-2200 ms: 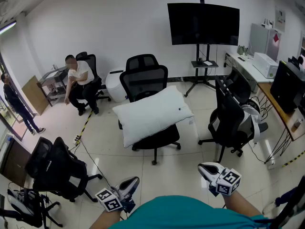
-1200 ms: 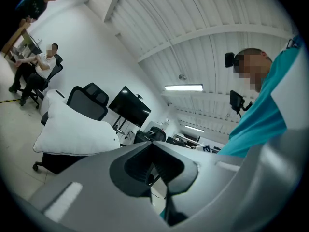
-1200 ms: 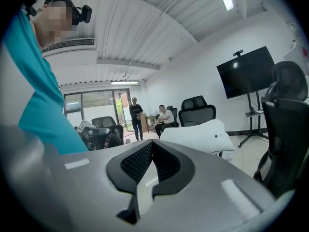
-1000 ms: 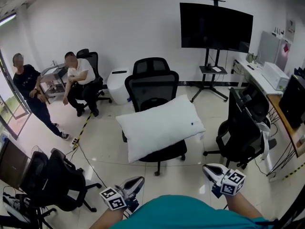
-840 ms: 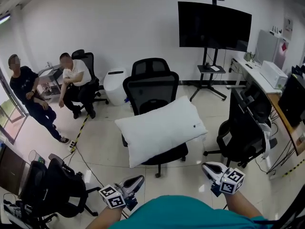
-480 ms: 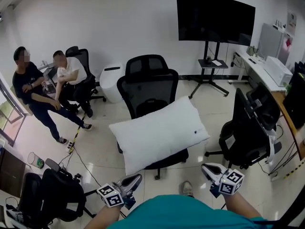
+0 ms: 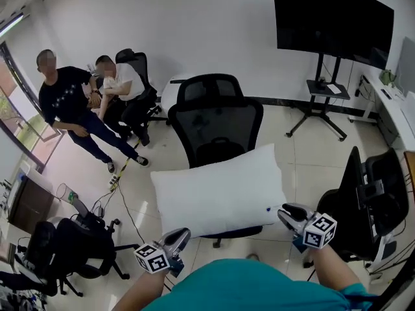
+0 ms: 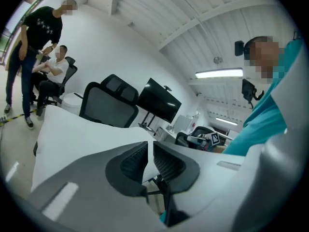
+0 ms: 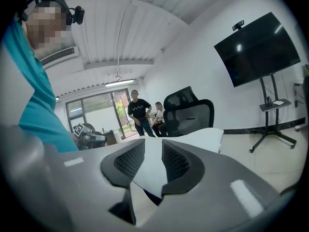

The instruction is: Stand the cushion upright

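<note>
**A:** Where is the cushion (image 7: 217, 193)?

**B:** On the chair (image 7: 217, 118) in the middle of the room. It's white and lies across the seat with its long side running left to right, so it covers the seat. It's lying down, not standing up. Its far edge reaches the foot of the backrest, but I can't tell whether it leans on it.

**A:** Is anything else on that chair?

**B:** No, only the cushion.

**A:** What about the left gripper (image 7: 180, 235)?

**B:** It's clenched, with only a thin slit between the jaws and nothing pinched in it. In the left gripper view the cushion shows beyond the tips. In the head view the gripper is just beside the cushion's near left corner.

**A:** And the right gripper (image 7: 288, 212)?

**B:** Its jaws have just been opening and are now apart. In the right gripper view the cushion's white corner fills the gap between them, but the pads don't press on it. I can't tell whether the corner sits between the pads or just past them. In the head view the tips are right at the cushion's near right corner.

**A:** What's around it?

**B:** A TV (image 7: 334, 18) on a stand by the far wall. At the left, a standing person (image 7: 65, 102) in a dark shirt is next to a seated person (image 7: 123, 83) in white. All of them are well away from the cushion.
</note>
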`<state>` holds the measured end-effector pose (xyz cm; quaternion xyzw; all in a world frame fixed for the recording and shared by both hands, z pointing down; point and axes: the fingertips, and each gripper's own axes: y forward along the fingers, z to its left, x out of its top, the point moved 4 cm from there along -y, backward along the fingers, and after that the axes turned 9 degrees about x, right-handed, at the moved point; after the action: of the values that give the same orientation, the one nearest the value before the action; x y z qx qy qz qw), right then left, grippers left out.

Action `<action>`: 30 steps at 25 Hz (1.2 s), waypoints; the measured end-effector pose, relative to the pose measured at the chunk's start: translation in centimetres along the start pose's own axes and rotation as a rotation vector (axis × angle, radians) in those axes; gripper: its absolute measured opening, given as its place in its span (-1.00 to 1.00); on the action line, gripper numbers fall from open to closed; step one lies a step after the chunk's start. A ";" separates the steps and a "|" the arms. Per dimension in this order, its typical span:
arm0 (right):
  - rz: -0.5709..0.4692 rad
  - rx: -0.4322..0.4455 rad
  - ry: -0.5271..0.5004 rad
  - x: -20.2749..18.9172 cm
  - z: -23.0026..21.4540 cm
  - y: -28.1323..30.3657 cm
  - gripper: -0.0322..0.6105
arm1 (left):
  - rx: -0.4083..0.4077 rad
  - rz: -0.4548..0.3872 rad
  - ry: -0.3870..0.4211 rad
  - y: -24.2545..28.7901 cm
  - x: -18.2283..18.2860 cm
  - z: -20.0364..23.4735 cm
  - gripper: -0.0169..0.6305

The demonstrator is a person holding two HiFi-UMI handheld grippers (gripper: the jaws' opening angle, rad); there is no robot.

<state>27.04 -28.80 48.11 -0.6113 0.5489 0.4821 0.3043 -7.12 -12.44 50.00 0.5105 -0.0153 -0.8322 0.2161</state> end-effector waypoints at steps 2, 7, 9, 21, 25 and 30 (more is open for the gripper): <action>0.031 0.003 0.012 0.3 -3.5 0.7 -0.47 | 0.068 0.005 -0.008 0.7 0.2 1.1 -0.76; 0.150 -0.023 0.077 -0.9 -10.8 3.9 -0.15 | 0.219 0.039 0.019 0.9 1.6 7.1 -0.53; 0.196 -0.034 0.117 -1.6 -12.8 5.4 0.03 | 0.255 0.083 0.023 1.2 2.3 10.8 -0.34; 0.374 -0.058 0.501 -9.1 -20.0 12.0 0.94 | 0.161 0.456 -0.136 8.6 -2.3 28.3 0.80; 0.402 0.009 0.529 -9.3 -20.1 13.5 0.68 | 0.049 0.404 -0.175 10.0 -2.1 29.1 0.74; 0.473 0.068 0.466 -9.3 -18.5 15.3 -0.24 | -0.020 0.338 -0.201 11.3 -3.6 28.5 0.23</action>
<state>17.67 -45.16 65.58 -0.5504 0.7461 0.3680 0.0704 -26.29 -26.87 69.42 0.4126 -0.1141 -0.8310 0.3552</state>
